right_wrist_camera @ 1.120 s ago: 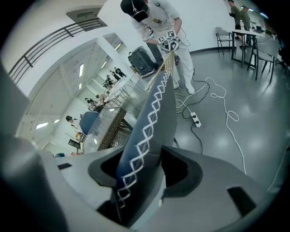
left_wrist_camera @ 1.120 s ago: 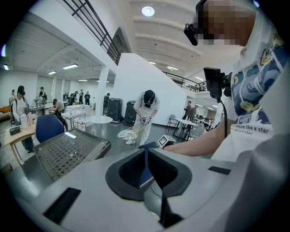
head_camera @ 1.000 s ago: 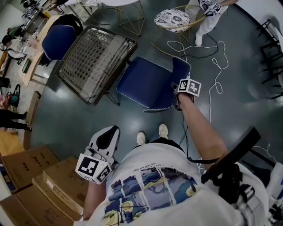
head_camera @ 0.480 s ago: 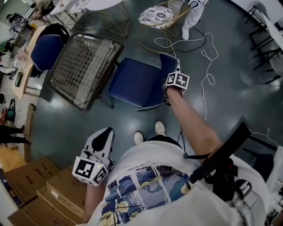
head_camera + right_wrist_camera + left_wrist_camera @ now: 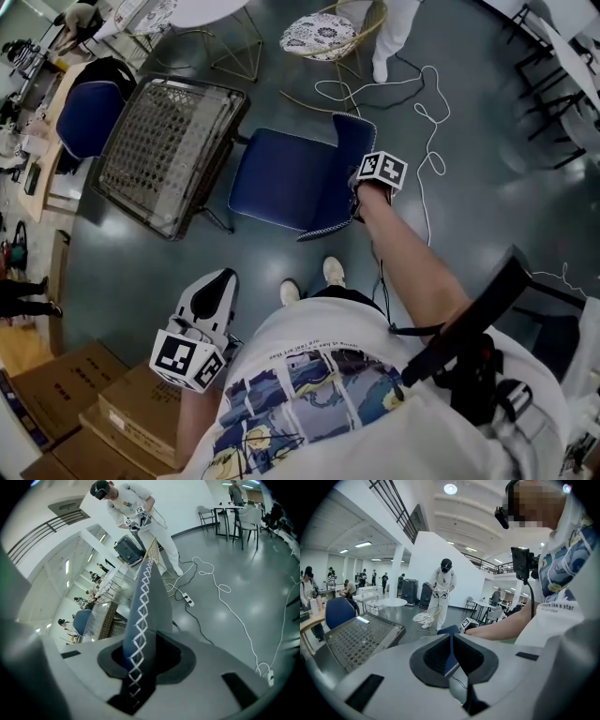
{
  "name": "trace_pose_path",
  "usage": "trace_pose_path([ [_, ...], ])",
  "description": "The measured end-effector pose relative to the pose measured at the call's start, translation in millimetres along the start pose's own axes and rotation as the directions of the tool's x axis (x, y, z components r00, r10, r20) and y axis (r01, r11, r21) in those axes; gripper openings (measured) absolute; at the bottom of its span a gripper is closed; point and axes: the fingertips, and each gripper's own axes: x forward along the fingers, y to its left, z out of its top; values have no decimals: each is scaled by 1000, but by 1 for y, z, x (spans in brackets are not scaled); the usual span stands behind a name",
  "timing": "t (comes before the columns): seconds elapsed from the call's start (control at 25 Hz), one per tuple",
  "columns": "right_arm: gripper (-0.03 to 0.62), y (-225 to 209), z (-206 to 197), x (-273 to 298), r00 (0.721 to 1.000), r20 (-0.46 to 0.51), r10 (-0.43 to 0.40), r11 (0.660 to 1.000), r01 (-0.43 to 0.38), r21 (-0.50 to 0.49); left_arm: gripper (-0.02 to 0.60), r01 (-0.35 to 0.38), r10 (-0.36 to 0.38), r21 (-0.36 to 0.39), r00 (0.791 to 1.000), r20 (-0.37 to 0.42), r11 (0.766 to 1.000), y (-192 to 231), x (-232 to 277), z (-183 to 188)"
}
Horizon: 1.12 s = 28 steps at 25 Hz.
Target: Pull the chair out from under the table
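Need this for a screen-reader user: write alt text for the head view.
Seen from above, a person's right gripper reaches down to the backrest of a blue chair, jaws closing on it, beside a mesh-topped table. The left gripper hangs by their waist, jaws together, empty.

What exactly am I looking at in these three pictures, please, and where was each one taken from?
There is no robot here. A person holds a two-jaw hand tool, called a gripper, in each hand. The head view looks steeply down from a camera on the person's head. The other two views come from cameras riding on the grippers, each looking along its own jaws. The right gripper reaches the blue chair beside the mesh-topped table. Its jaws are closing on the top edge of the backrest, which stands between them. The left gripper hangs near the person's waist, jaws together, holding nothing. A white cable lies on the grey floor.
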Motion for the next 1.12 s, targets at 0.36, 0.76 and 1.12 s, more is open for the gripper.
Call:
trace_pose_path([
  [0.36,92,-33,2,-20,1000,23,-19,999,18,35,14,65,-65,21,998,-16,998,-10,18,2],
  [0.76,91,-79,6,-51,998,41,-45,997,42,70,14,159,-158,64,987,-29,985,-29,45,11],
  [1.12,87,-122,9,-81,996,60,-72,993,66,95,14,233,-230,91,972,-43,968,-48,69,20],
])
